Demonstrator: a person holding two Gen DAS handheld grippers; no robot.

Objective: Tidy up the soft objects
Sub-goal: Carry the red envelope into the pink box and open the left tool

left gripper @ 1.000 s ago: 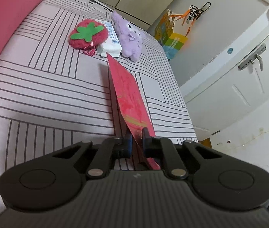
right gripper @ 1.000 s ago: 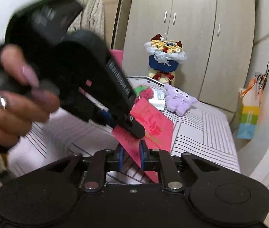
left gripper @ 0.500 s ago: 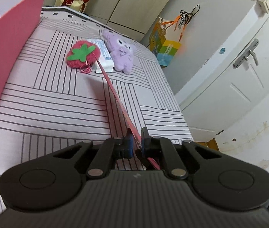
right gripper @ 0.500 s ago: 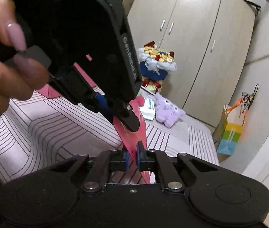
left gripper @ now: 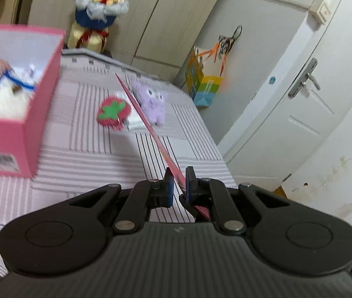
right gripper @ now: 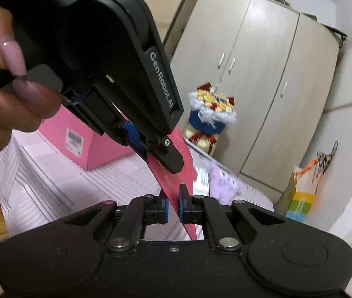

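Note:
A flat red envelope [left gripper: 174, 171] hangs in the air above the striped bed [left gripper: 96, 159], edge-on in the left wrist view. My left gripper [left gripper: 179, 181] is shut on one end of it. My right gripper [right gripper: 173, 198] is shut on the envelope's [right gripper: 177, 173] lower edge, just under the left gripper [right gripper: 169, 160], which a hand [right gripper: 7, 104] holds. On the bed lie a red strawberry plush [left gripper: 113, 113], a purple plush [left gripper: 151, 103] and a white tissue pack [left gripper: 133, 123]. A pink box [left gripper: 14, 134] at the left holds several soft toys.
A bouquet in blue wrap [left gripper: 99, 2] stands at the bed's far end before beige wardrobe doors [right gripper: 263, 87]. A colourful gift bag [left gripper: 203, 87] sits on the floor by a white door [left gripper: 300, 104]. The bed's right edge drops off near the grippers.
Both grippers have risen with the red envelope, which has turned edge-on in the left view. The right jaws, slightly apart a second ago, have shut on it.

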